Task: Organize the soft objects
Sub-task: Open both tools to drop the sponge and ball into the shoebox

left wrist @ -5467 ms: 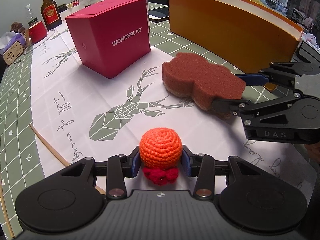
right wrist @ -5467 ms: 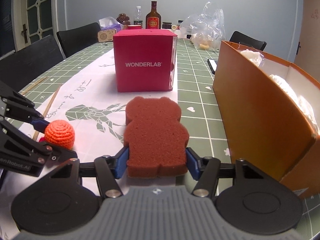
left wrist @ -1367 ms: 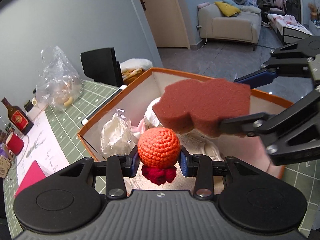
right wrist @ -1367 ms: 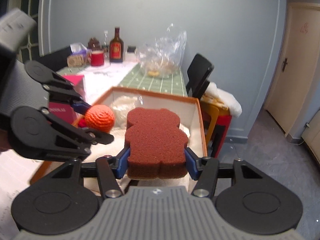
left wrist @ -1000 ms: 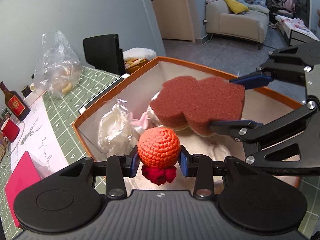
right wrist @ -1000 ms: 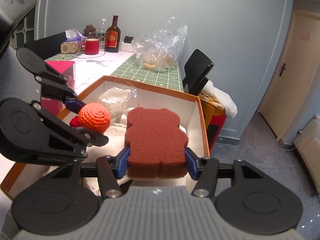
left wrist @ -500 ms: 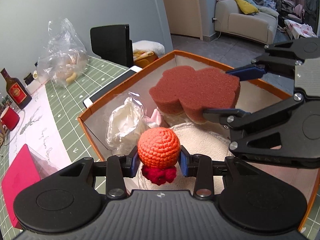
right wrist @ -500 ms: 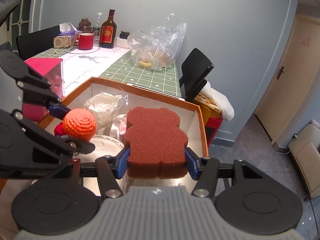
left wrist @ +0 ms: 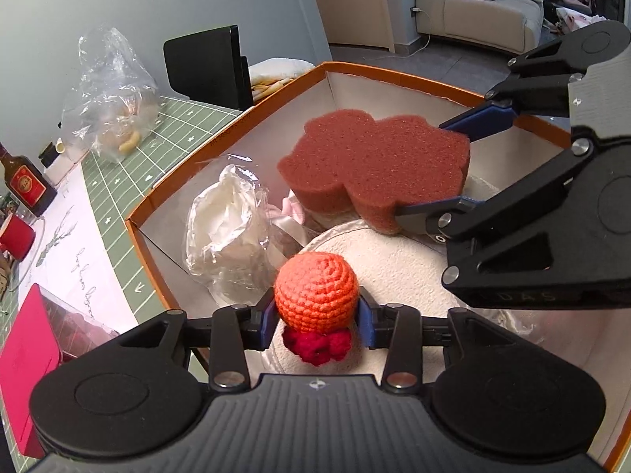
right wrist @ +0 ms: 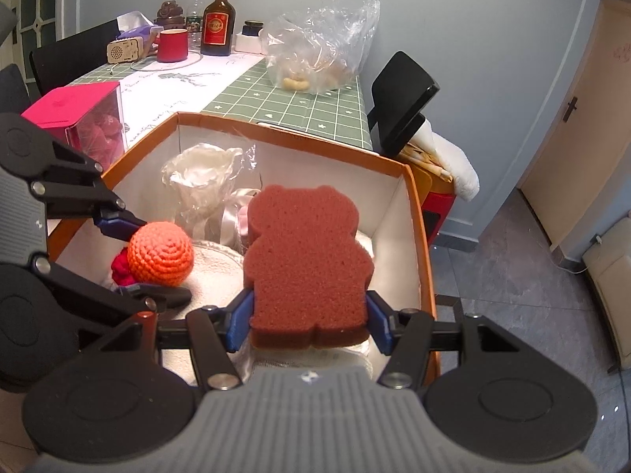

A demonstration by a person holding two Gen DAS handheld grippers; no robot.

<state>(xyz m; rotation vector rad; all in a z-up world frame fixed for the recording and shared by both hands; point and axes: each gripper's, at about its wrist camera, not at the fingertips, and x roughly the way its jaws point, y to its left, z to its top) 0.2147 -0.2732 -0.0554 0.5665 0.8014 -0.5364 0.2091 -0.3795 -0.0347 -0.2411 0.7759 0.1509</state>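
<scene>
An orange crocheted ball (left wrist: pixel 316 291) with a dark red frill under it sits between the pads of my left gripper (left wrist: pixel 316 319). The jaws are opening, but both pads still touch the ball. My right gripper (right wrist: pixel 309 321) holds a brown bear-shaped sponge (right wrist: pixel 307 264) flat between its pads, and its jaws are opening too. Both hang low inside the orange box (right wrist: pixel 295 134), just above white plush (left wrist: pixel 394 260). The ball (right wrist: pixel 161 254) is to the left of the sponge (left wrist: pixel 374 161).
A plastic-wrapped white item (left wrist: pixel 224 216) lies in the box's far left corner. Outside the box stand a pink box (right wrist: pixel 75 110), a red mug (right wrist: pixel 172 45), a bottle (right wrist: pixel 216 19) and a clear plastic bag (right wrist: pixel 319 55). A black chair (right wrist: pixel 402 98) stands at the table's end.
Both grippers carried the ball and the sponge from the table to over the box, then sank into it toward the white plush. The ball and sponge stay between the pads.
</scene>
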